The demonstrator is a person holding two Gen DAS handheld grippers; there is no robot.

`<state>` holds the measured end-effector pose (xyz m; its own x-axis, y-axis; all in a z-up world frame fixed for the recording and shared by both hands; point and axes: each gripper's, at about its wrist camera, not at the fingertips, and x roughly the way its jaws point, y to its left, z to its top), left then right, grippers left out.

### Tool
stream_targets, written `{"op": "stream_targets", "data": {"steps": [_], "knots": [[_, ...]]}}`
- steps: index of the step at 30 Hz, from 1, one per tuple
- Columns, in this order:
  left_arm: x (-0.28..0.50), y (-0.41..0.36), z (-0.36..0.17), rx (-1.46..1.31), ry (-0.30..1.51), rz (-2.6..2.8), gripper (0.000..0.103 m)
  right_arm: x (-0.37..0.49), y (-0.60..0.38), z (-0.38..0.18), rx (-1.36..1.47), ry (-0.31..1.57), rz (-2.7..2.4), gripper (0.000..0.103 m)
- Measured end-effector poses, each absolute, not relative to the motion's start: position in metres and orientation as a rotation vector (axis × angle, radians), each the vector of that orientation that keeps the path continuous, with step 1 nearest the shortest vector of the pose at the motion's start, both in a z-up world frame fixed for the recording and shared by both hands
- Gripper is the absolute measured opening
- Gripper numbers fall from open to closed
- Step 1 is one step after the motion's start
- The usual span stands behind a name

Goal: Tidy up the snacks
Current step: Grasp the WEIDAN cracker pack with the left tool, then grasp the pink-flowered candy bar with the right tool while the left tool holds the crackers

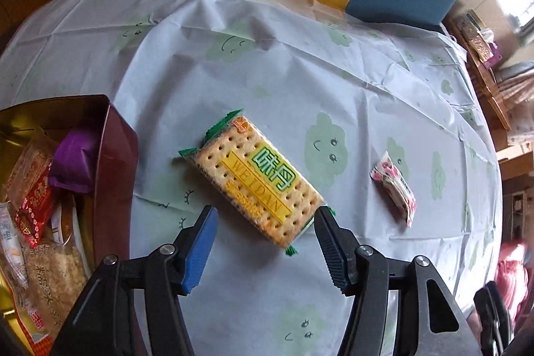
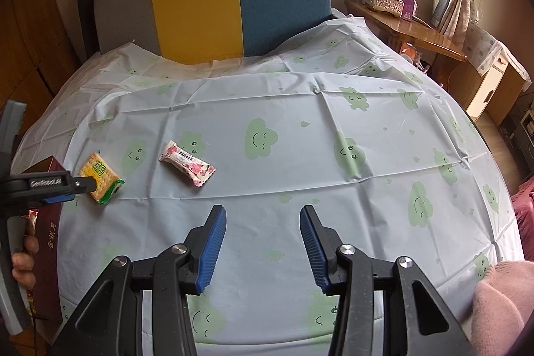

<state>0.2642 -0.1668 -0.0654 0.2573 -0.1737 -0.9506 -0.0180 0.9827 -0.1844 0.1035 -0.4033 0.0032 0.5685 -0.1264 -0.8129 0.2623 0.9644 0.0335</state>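
Hovering my left gripper (image 1: pixel 265 216), fingers apart and clamped on nothing, I'm lining up on the cracker pack (image 1: pixel 255 177) lying flat on the tablecloth (image 1: pixel 300 72), judging it's headed for the snack box (image 1: pixel 113 155) beside it. Right gripper (image 2: pixel 263 216) is idling open over bare cloth; the pink-flowered candy (image 2: pixel 187 167) is waiting farther out.

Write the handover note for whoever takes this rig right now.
Left gripper: open, nothing held, poised over the cracker pack, fingers either side of its near end.
Right gripper: open, empty, over bare tablecloth.
Snack box: at the table's left, already holding several packets.
Left to do: cracker pack and the pink flowered packet both lie loose on the cloth; neither is in the box yet.
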Motion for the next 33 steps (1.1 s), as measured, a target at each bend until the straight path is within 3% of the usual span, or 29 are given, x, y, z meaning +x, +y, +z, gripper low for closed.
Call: {"op": "stream_targets", "data": {"steps": [4,12,16,33], "knots": [[0.282,-0.175,-0.07,-0.134,1.304,-0.059,0.073,0.103,-0.404,0.005,0.176,0.935,-0.212,0.047],[0.294,-0.199,-0.085,-0.007,1.29,-0.041,0.077,0.103,-0.406,0.006,0.209,0.933,-0.189,0.048],[0.275,-0.211,-0.084,0.123,1.214,-0.115,0.054,0.103,-0.407,0.005,0.215,0.936,-0.191,0.048],[0.093,-0.215,-0.08,0.417,1.032,-0.426,0.05,0.103,-0.415,-0.004,0.214,0.975,-0.251,0.048]]}}
